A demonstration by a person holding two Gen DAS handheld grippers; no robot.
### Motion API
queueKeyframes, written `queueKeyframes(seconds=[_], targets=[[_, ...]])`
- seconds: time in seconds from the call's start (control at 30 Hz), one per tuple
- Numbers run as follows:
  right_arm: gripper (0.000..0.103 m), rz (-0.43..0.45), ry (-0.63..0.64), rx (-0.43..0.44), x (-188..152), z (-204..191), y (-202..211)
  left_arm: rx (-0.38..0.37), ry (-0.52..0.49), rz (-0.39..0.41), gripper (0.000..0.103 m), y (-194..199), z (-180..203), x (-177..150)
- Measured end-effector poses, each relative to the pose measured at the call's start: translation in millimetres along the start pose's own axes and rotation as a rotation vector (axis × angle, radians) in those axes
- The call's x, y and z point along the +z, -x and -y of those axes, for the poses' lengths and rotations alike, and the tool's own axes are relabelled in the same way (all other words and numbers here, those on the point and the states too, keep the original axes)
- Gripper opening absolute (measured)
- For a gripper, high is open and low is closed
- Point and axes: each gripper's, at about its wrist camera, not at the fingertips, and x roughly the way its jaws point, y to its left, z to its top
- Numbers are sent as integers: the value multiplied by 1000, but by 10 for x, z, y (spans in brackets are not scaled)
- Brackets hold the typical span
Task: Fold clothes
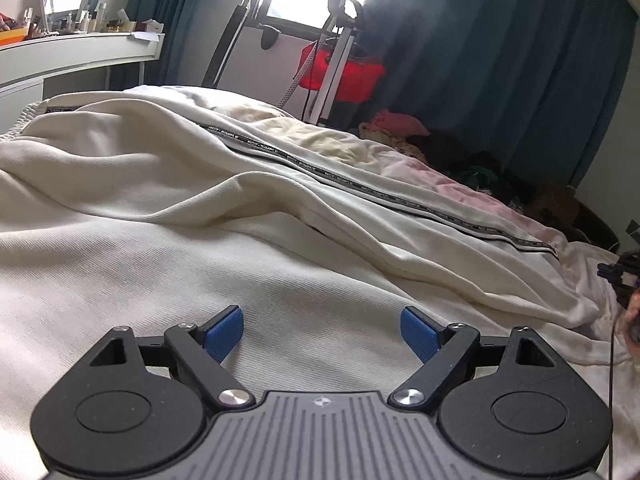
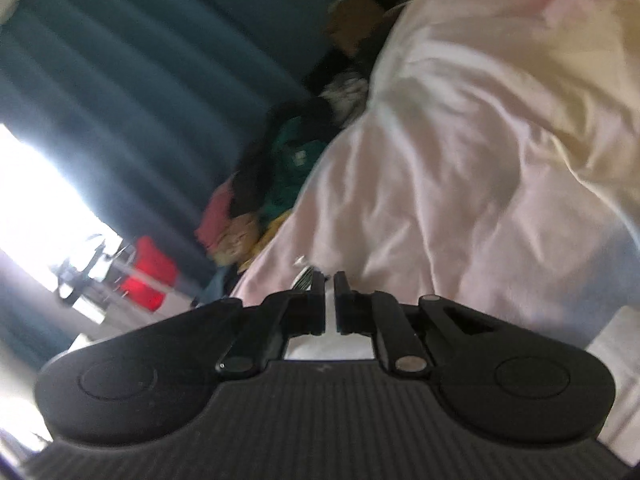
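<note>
While the cream track pants [image 1: 240, 168] lie rumpled at 12 o'clock, left gripper [image 1: 322, 330] hovers agape; right gripper [image 2: 329, 300], nearly closed, pinches white cloth [image 2: 330, 312]. Judged mid-fold: flatten the legs.

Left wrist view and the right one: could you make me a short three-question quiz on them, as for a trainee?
1. True or false: the left hand-held gripper is open over the cream garment.
2. What runs along the garment? A) a black lettered stripe B) a row of buttons C) a red belt
3. Fill in: the right hand-held gripper is nearly shut, and something white shows in the gap. Beyond it lies a pale ____ sheet.

Key: 1 true; 2 A; 3 pink. Whether the right one grips cloth cannot be told from its blurred view.
</note>
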Motion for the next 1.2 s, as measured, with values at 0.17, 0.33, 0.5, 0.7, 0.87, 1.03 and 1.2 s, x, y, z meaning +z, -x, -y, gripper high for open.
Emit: queueKeyframes(seconds=[0.17, 0.33, 0.5, 0.7, 0.87, 1.03, 1.2], targets=[[50, -67, -21, 24, -271, 142, 282, -1, -18, 12, 87, 62, 26, -12], [86, -47, -183, 6, -630, 295, 417, 8, -14, 4, 87, 103, 30, -42], [78, -40, -212, 22, -726, 411, 268, 10, -6, 1, 88, 125, 14, -46], [31, -176, -87, -67, -395, 110, -363, -8, 7, -15, 88, 60, -17, -40], [7, -32, 61, -91, 19, -555, -338, -7, -4, -14, 88, 4, -4, -20], [7, 228, 263, 12, 106, -1020, 220, -15, -13, -4, 88, 93, -23, -11], [7, 241, 264, -188, -231, -285, 470, -22, -22, 6, 88, 182, -42, -2]])
